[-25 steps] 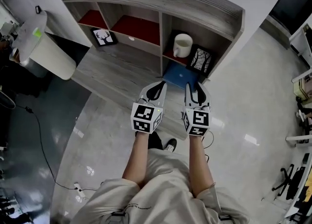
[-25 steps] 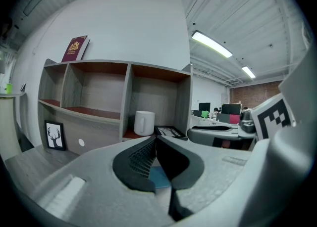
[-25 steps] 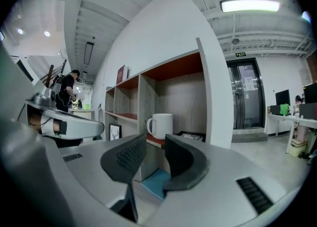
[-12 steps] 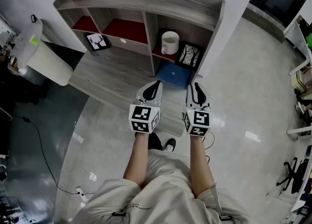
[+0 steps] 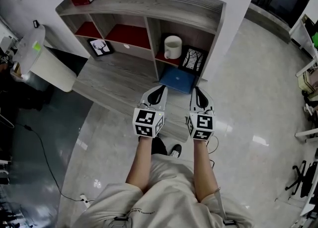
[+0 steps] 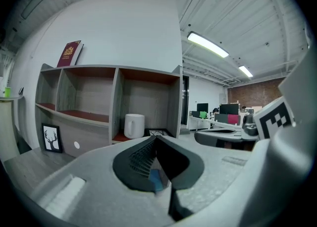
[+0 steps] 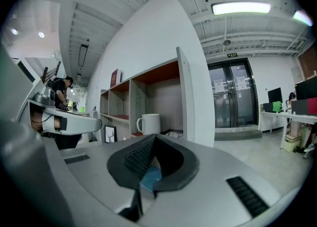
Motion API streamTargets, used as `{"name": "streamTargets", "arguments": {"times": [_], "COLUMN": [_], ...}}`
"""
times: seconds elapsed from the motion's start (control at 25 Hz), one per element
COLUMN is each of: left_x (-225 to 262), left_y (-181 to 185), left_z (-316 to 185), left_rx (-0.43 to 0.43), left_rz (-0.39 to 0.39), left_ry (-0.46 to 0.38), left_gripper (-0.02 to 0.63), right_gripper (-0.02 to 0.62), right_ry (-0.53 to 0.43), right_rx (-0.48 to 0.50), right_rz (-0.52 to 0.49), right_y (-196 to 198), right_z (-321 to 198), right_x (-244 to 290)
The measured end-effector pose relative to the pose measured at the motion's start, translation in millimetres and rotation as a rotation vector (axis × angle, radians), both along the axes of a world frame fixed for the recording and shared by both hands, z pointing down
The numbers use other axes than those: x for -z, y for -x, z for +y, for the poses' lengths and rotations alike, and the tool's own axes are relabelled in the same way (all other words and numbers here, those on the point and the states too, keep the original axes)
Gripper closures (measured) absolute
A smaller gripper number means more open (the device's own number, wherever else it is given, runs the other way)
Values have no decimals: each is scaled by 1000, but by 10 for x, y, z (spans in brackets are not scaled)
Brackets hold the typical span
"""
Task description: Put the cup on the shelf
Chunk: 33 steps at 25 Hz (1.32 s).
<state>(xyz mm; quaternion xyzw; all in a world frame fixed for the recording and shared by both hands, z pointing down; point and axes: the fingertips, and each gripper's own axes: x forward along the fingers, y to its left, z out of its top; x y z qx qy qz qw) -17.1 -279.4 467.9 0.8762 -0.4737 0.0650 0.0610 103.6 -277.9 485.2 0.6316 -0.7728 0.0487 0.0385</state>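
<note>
Right gripper (image 5: pixel 196 92) has its jaws pressed fully together with nothing between them; the left gripper (image 5: pixel 160 91) is in the same condition, closed and empty. We hold both side by side at the same height, pointed forward at the shelf (image 5: pixel 149 1). The cup (image 5: pixel 172 46) stands upright in the right-hand compartment of the shelf, on its red floor, with a framed picture (image 5: pixel 193 59) just beside it on the right. It is well apart from both grippers, ahead of them and between their two lines of aim. In the right gripper view the cup (image 7: pixel 149 123) sits almost on the centreline of the closed jaws, handle turned to its left. In the left gripper view the cup (image 6: pixel 134 125) lies left of that gripper's centreline. We therefore judge the right gripper to be the one aimed at the cup. The blue patch visible beyond each pair of jaws is the blue book (image 5: pixel 179 79) lying on the desk (image 5: pixel 114 80) below the compartment, not a held item. With the cup seated and neither gripper touching it, we judge the placement complete; any coming move should be a straight pull back along the aim line.
</note>
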Motion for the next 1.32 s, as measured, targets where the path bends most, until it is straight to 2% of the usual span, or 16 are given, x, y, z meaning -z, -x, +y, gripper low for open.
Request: {"name": "streamTargets", "arguments": {"times": [0.2,0.4,1.32], "left_x": [-33,83,139], "left_y": [37,75,111], "left_z": [-18,-77,-214], "left_rx": [-5,-7,19], "left_rz": [-19,3,-5], "left_ry": [9,-6,-17], "left_gripper": [595,595,595], "right_gripper": [580,580,580], "right_ry": [9,17,-5], "right_rx": [-9,-3,25], "right_rz": [-15,-11,-19], "right_y": [2,43,53], "right_z": [-45,-111,-209], "right_x": [-33,-34,62]}}
